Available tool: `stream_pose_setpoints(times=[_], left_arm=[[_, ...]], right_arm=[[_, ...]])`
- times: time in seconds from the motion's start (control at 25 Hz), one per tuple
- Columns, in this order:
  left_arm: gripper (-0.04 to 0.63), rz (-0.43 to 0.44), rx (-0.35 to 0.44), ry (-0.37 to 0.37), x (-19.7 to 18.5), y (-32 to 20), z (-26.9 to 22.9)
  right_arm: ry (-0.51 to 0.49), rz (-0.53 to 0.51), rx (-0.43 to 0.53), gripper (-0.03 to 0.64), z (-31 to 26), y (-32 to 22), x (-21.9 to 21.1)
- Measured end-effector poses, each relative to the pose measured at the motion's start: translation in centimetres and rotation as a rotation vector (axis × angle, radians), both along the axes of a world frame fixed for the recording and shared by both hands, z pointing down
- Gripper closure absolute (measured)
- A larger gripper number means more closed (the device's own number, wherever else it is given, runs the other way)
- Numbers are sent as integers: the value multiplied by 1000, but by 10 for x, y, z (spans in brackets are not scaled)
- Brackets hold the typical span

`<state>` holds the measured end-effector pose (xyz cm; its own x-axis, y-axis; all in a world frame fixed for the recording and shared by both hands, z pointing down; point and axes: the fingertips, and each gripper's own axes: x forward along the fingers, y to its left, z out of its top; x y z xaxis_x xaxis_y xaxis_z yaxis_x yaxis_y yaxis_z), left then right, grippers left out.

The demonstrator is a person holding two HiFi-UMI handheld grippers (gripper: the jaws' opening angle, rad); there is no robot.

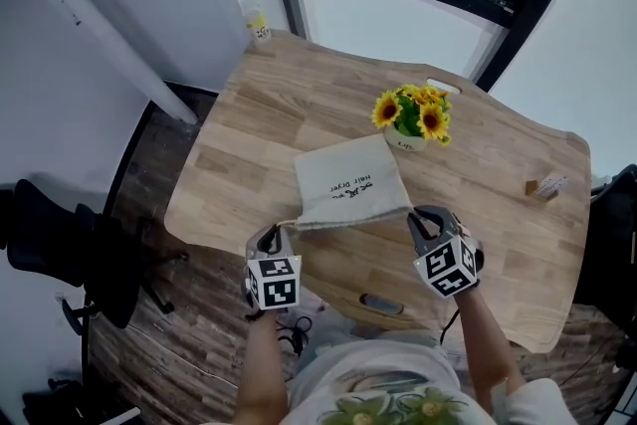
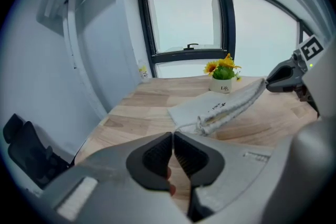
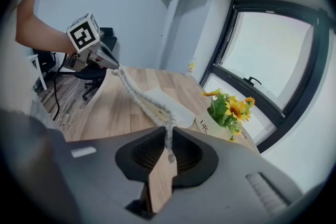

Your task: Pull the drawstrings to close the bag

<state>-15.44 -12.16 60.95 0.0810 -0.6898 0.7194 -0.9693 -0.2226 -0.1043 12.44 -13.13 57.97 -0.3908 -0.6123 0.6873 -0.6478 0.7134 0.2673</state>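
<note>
Between left gripper (image 1: 275,236) and right gripper (image 1: 423,220), drawstrings (image 3: 167,134) clamped, lies the bag (image 1: 348,179).

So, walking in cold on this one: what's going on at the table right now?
A person holds a two-jaw gripper in each hand over a wooden table. The left gripper is shut on the left drawstring. The right gripper is shut on the right drawstring, which carries a wooden tag. Stretched between them is the bunched-up mouth of a beige drawstring bag. The bag lies beside a pot of sunflowers.
</note>
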Motion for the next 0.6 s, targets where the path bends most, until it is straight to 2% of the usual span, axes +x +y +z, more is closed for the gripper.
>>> stream_pose_setpoints(times=[0.36, 0.6], left_arm=[[577, -23, 104, 2, -8, -9, -44], [577, -61, 151, 18, -14, -13, -70]], right_arm=[[-66, 54, 150, 571, -47, -5, -6], [-127, 42, 194, 572, -71, -7, -13]])
